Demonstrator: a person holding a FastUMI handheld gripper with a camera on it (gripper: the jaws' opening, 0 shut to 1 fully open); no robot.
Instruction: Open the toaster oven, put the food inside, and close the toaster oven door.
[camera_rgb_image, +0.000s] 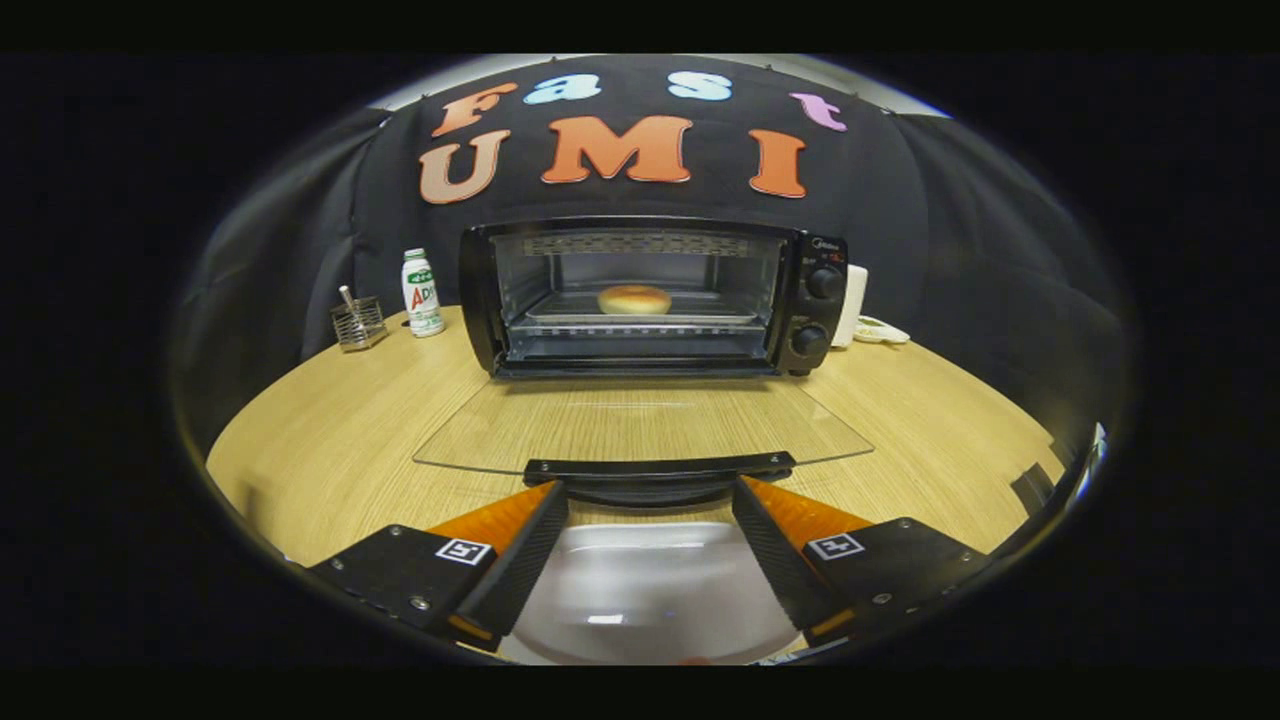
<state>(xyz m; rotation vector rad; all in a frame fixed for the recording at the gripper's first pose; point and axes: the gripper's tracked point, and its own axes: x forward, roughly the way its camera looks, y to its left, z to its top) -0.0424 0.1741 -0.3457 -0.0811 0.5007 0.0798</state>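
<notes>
The black toaster oven (810, 300) stands at the back of the wooden table, its glass door (640, 425) swung down flat toward me. A round golden bun (634, 299) rests on the rack inside the oven. The door's black handle (660, 468) lies just ahead of my fingertips. My gripper (650, 490) is open, its two black fingers (520, 560) spread wide with orange sides showing, and nothing is held between them. A white plate (650, 590) sits below, between the fingers.
Left of the oven stand a white bottle with a green label (421, 292) and a small wire holder (358, 322). A white object (853, 305) and a small dish (882, 330) sit right of the oven. Bare wooden tabletop (330, 430) lies on both sides of the door.
</notes>
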